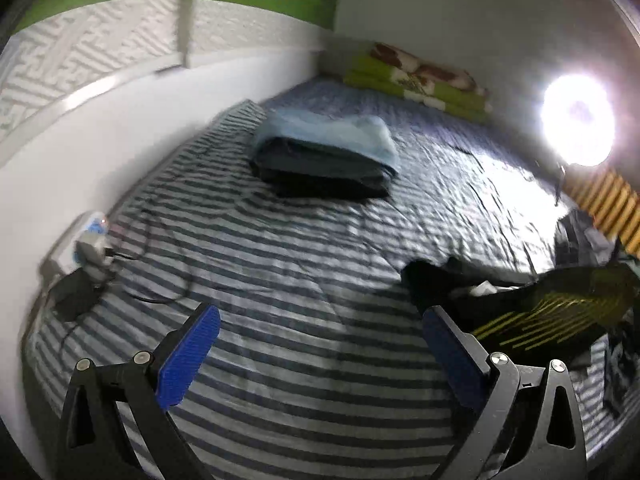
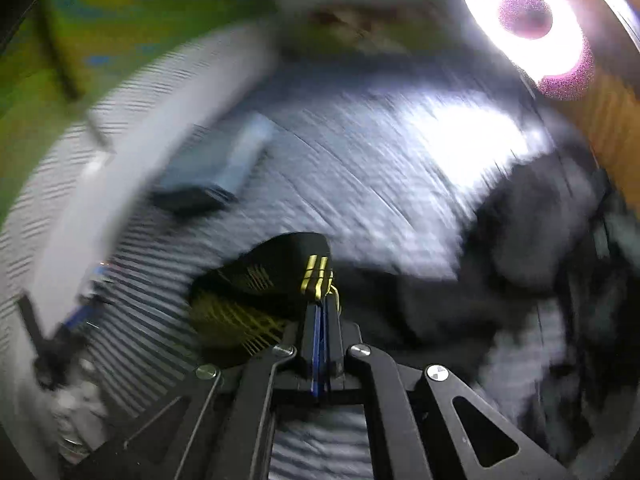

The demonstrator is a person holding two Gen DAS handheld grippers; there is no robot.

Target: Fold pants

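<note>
A striped bedspread (image 1: 304, 264) covers a bed against a white wall, with a ring light (image 1: 576, 120) glaring at right. The black pants (image 2: 260, 280), with yellow stripes, hang pinched in the clamped right gripper (image 2: 320, 300), probably being carried to open space. The left gripper (image 1: 320, 344), fingers wide apart, hovers empty.

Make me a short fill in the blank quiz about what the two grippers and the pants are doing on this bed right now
1. The right gripper is shut on the black pants with ____ stripes.
2. The left gripper has its jaws ____ and holds nothing.
3. The striped bedsheet carries a stack of ____ clothes near the wall.

Missing words: yellow; open; folded
</note>
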